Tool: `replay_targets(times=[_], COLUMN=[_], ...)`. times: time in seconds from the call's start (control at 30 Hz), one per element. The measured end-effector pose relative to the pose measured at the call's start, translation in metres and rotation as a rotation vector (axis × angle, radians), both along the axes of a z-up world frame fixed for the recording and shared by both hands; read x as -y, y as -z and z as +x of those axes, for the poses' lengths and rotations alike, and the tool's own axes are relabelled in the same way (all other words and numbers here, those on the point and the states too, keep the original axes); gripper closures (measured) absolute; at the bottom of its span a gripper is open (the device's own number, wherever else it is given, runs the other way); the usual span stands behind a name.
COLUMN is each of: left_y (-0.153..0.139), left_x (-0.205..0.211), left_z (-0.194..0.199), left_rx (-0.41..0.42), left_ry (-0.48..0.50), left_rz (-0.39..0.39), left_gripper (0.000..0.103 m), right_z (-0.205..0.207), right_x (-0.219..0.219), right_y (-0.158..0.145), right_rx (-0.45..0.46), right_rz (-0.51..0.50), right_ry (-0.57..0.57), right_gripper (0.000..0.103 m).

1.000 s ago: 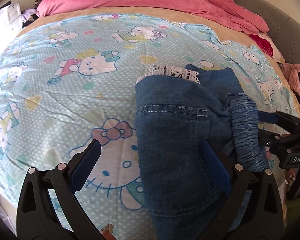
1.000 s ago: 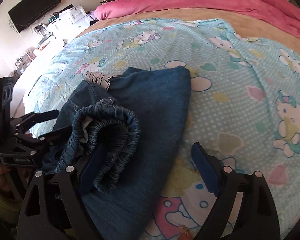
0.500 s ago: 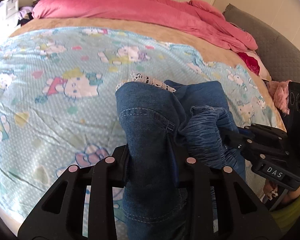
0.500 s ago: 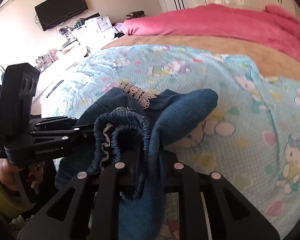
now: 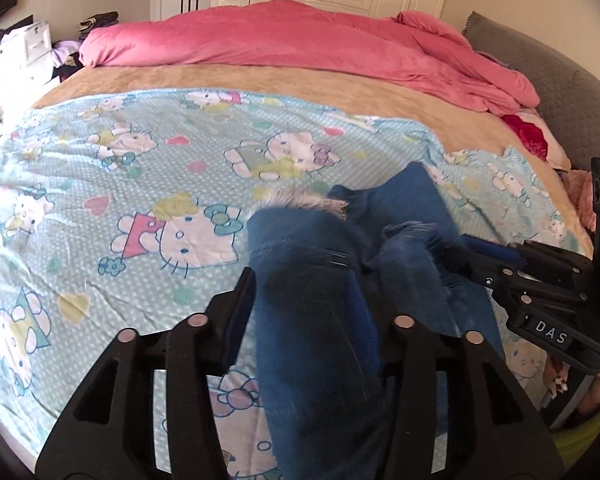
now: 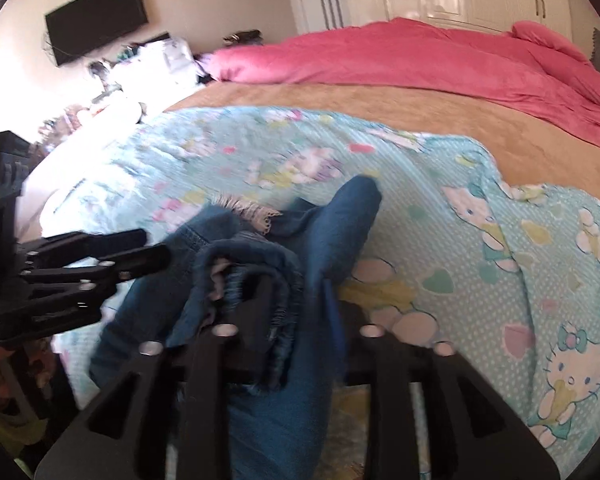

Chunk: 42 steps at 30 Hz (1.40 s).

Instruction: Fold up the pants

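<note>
Jaws of the left gripper (image 5: pixel 306 304) are clamped on a bunched fold of the dark blue denim pants (image 5: pixel 312 360), lifted above the cartoon-cat print bedsheet (image 5: pixel 140 184). Beside it, the right gripper (image 6: pixel 296 320) pinches the gathered elastic waistband (image 6: pixel 256 264), both angled forward.

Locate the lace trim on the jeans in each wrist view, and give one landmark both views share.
Left wrist view: the lace trim sits just right of center, at the top edge of the jeans, above the left gripper.
Right wrist view: the lace trim lies left of center, above the right gripper.
Shared landmark: the pink duvet across the far side of the bed.
</note>
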State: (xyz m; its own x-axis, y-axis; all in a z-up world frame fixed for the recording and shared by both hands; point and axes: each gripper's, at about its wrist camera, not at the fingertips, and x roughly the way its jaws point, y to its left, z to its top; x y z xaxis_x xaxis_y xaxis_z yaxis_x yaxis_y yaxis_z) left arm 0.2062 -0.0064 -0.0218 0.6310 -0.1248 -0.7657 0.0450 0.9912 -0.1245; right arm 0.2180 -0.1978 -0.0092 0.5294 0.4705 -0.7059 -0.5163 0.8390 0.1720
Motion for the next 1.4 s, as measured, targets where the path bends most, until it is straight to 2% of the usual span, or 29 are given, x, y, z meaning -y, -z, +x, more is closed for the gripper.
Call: replay_targets(times=[0.03, 0.1, 0.17, 0.27, 0.4, 0.53, 0.57, 0.6, 0.63, 0.8, 0.9, 1.1, 1.4], left_y=[0.004, 0.013, 0.020, 0.025, 0.020, 0.011, 0.009, 0.006, 0.003, -0.012, -0.023, -0.045, -0.062], left_x=[0.000, 0.000, -0.002, -0.006, -0.005, -0.006, -0.007, -0.008, -0.009, -0.011, -0.012, -0.013, -0.019], left_z=[0.000, -0.001, -0.003, -0.006, -0.012, -0.019, -0.021, -0.024, -0.026, -0.040, -0.048, -0.068, -0.093], left_rx=[-0.011, -0.032, -0.050, -0.060, -0.048, -0.032, -0.026, -0.019, -0.015, 0.020, 0.044, 0.109, 0.142], left_ry=[-0.005, -0.009, -0.011, -0.017, -0.020, -0.023, -0.025, -0.030, -0.034, -0.046, -0.049, -0.057, -0.078], left_rz=[0.011, 0.036, 0.046, 0.033, 0.041, 0.042, 0.039, 0.038, 0.039, 0.040, 0.035, 0.037, 0.039], left_gripper=[0.055, 0.052, 0.046, 0.043, 0.039, 0.031, 0.028, 0.026, 0.023, 0.010, 0.010, 0.009, 0.009], right_z=[0.001, 0.002, 0.001, 0.001, -0.004, -0.016, -0.019, -0.023, -0.027, -0.045, -0.056, -0.076, -0.097], right_x=[0.001, 0.006, 0.009, 0.014, 0.017, 0.024, 0.026, 0.030, 0.032, 0.037, 0.038, 0.034, 0.035], right_y=[0.005, 0.015, 0.023, 0.030, 0.022, 0.007, 0.004, -0.001, -0.006, -0.033, -0.048, -0.071, -0.086], right_rx=[-0.006, -0.028, -0.050, -0.075, -0.060, -0.030, -0.023, -0.011, 0.006, 0.066, 0.110, 0.187, 0.218], right_rz=[-0.022, -0.047, -0.056, -0.055, -0.048, -0.039, -0.032, -0.023, -0.012, 0.020, 0.038, 0.045, 0.069], right_ry=[0.016, 0.038, 0.050, 0.064, 0.071, 0.076, 0.078, 0.086, 0.096, 0.113, 0.109, 0.096, 0.090], right_gripper=[0.047, 0.038, 0.038, 0.037, 0.037, 0.037, 0.034, 0.016, 0.010, 0.008, 0.004, 0.005, 0.005])
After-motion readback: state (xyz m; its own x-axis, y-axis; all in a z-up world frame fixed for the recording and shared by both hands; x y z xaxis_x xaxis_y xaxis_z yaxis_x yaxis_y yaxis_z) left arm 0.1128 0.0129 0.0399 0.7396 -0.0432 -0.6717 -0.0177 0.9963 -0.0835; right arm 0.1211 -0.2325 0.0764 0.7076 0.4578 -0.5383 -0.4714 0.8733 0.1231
